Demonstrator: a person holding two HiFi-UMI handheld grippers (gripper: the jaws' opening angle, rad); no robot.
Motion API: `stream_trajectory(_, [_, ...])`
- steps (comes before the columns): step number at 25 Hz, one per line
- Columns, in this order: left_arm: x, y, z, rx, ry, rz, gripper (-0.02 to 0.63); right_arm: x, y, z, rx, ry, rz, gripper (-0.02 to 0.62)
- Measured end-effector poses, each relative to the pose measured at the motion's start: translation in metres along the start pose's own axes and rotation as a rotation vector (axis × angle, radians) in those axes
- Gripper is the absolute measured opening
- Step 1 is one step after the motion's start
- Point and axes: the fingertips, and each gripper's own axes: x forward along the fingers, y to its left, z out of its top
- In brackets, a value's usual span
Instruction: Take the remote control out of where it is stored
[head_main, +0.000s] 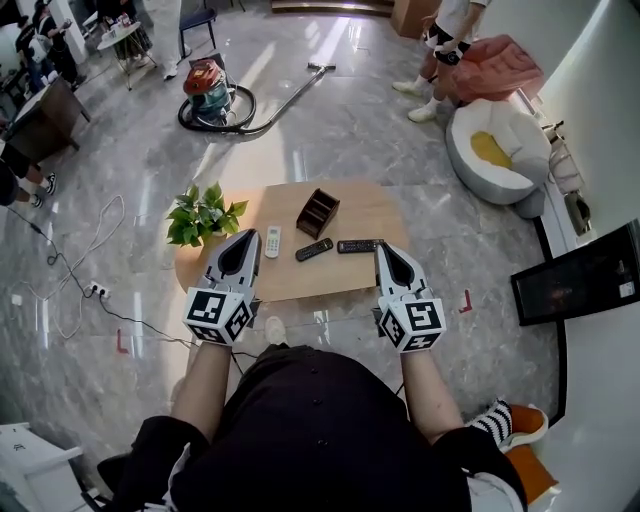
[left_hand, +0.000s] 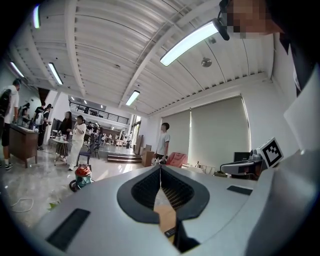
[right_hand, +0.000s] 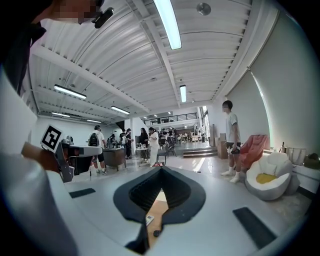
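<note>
A small wooden table (head_main: 352, 276) stands in front of me. On it is a dark brown storage holder (head_main: 318, 212), and nothing shows sticking out of it. In front of the holder lie a white remote (head_main: 272, 241) and two black remotes (head_main: 314, 249) (head_main: 360, 245). My left gripper (head_main: 251, 238) hovers over the table's left edge, shut and holding nothing. My right gripper (head_main: 384, 250), also shut and holding nothing, is by the right black remote's end. In the left gripper view the jaws (left_hand: 160, 168) meet. The right gripper view shows the same (right_hand: 161, 170).
A potted green plant (head_main: 203, 215) stands at the table's left edge, close to the left gripper. A vacuum cleaner (head_main: 210, 95) with its hose lies on the floor beyond. A white beanbag (head_main: 500, 150) and a person (head_main: 440, 45) are at the far right. Cables and a power strip (head_main: 95, 290) lie on the left.
</note>
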Motion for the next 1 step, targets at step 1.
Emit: stream_trajectory(1, [-0.0007, 0.0011, -0.0022, -0.003, 0.005, 0.005, 0.008, 0.0006, -0.0004, -0.0015, 0.001, 0.004, 0.000, 0.006])
